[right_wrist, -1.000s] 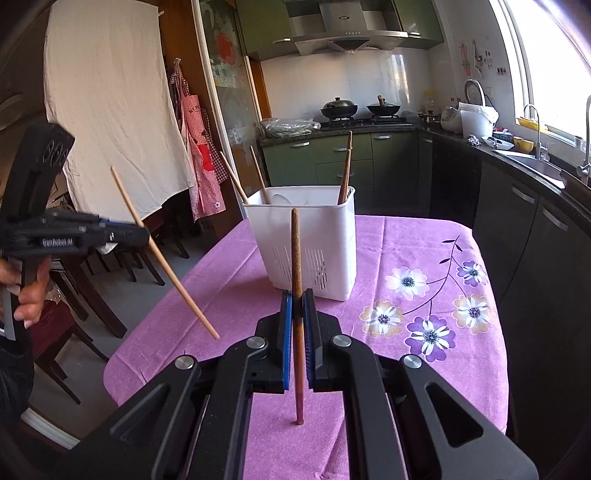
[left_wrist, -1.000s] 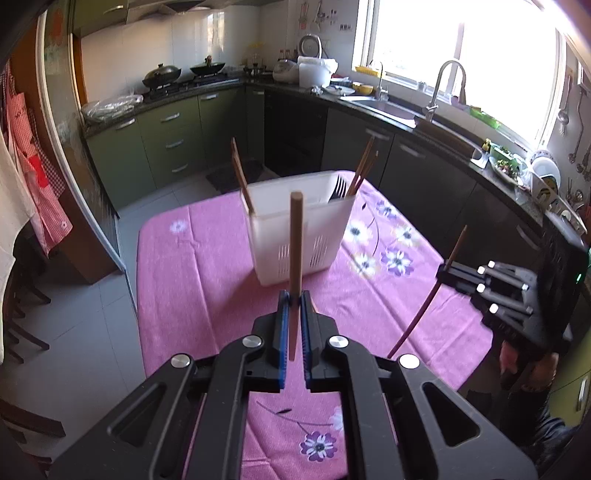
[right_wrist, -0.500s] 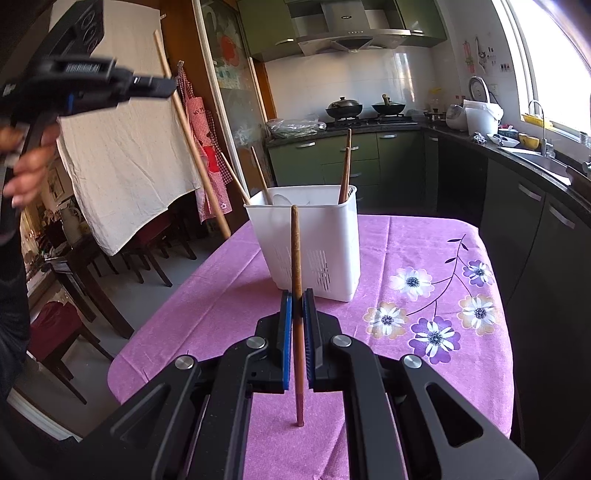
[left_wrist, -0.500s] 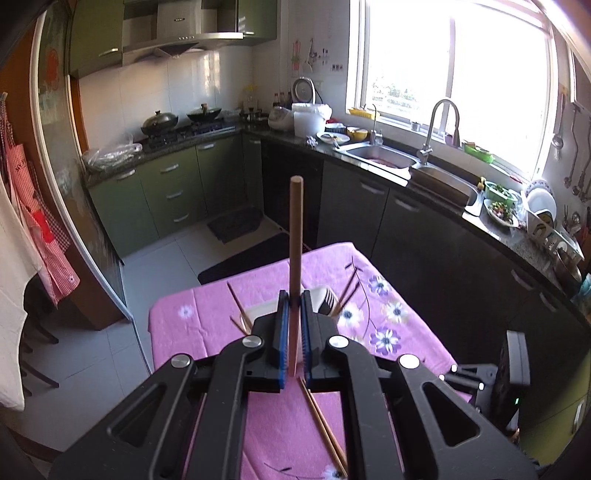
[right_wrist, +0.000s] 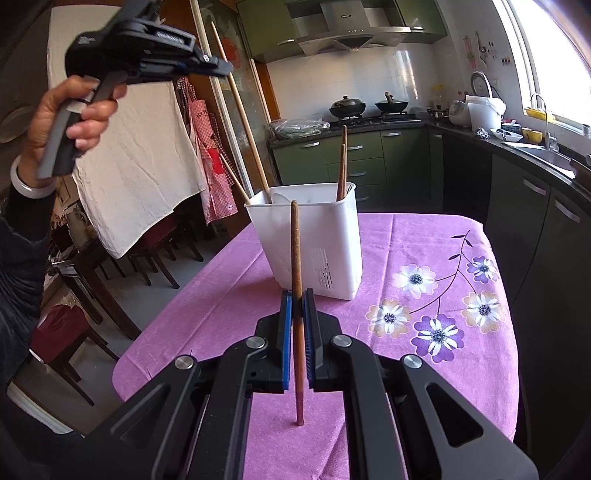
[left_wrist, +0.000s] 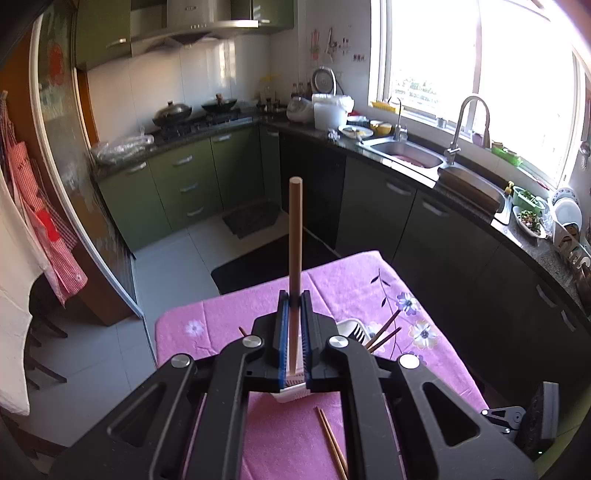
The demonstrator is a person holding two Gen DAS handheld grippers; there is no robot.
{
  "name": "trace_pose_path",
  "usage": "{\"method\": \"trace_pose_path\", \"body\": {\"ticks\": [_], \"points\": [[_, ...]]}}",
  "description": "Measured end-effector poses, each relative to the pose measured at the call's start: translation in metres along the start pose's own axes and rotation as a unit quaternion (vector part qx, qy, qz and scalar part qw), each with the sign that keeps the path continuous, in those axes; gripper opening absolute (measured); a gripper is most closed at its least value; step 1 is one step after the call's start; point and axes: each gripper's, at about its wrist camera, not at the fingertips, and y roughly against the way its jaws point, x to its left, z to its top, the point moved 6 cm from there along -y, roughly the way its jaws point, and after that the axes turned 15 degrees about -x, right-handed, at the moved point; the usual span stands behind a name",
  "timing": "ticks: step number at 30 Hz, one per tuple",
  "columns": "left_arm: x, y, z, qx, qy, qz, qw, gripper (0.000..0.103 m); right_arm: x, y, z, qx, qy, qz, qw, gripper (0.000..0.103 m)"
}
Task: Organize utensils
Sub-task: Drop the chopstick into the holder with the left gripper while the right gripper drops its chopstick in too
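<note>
Wooden chopsticks are clamped in both your tools: your left gripper (left_wrist: 294, 334) is shut on a pale chopstick (left_wrist: 295, 236), held high at the upper left of the right view so its lower end can drop into the white holder (right_wrist: 314, 243) at frame centre. Your right gripper (right_wrist: 297, 345) pinches a dark chopstick (right_wrist: 296, 266) upright, low over the pink tablecloth (right_wrist: 406, 243), probably waiting its turn.

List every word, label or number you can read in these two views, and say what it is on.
No text reads clearly.
White label on the left gripper: blurred.
Range hood badge: too small.
Red apron print: illegible.
</note>
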Motion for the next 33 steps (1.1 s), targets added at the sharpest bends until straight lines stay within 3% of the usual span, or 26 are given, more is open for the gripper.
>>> {"method": "trace_pose_path", "body": {"ticks": [10, 13, 15, 17, 21, 25, 28, 33], "points": [[0.008, -0.039, -0.050, 0.053, 0.008, -0.009, 0.9985, 0.008, 0.001, -0.001, 0.005, 0.000, -0.006, 0.007, 1.000, 0.007], [0.012, -0.021, -0.052, 0.037, 0.017, -0.016, 0.9990, 0.021, 0.005, 0.001, 0.016, -0.007, -0.004, 0.014, 1.000, 0.007], [0.014, -0.001, -0.051, 0.013, 0.019, -0.018, 0.9996, 0.036, 0.009, 0.003, 0.033, -0.022, 0.001, 0.020, 1.000, 0.007], [0.017, 0.025, -0.052, -0.016, 0.013, -0.013, 0.9997, 0.040, 0.012, 0.005, 0.051, -0.037, 0.007, 0.023, 0.999, 0.007], [0.021, 0.068, -0.070, -0.049, 0.015, -0.017, 0.9986, 0.064, 0.018, 0.003, 0.091, -0.067, 0.014, 0.029, 0.997, 0.007], [0.021, 0.091, -0.100, -0.048, 0.007, -0.013, 0.9988, 0.067, 0.025, -0.006, 0.152, -0.117, 0.011, 0.040, 0.992, 0.007], [0.023, 0.098, -0.133, -0.025, 0.006, -0.015, 0.9996, 0.068, 0.025, -0.023, 0.194, -0.149, 0.017, 0.021, 0.988, 0.007], [0.027, 0.100, -0.172, 0.012, 0.008, -0.021, 0.9997, 0.068, 0.015, -0.062, 0.212, -0.147, 0.034, -0.030, 0.988, 0.007]]}}
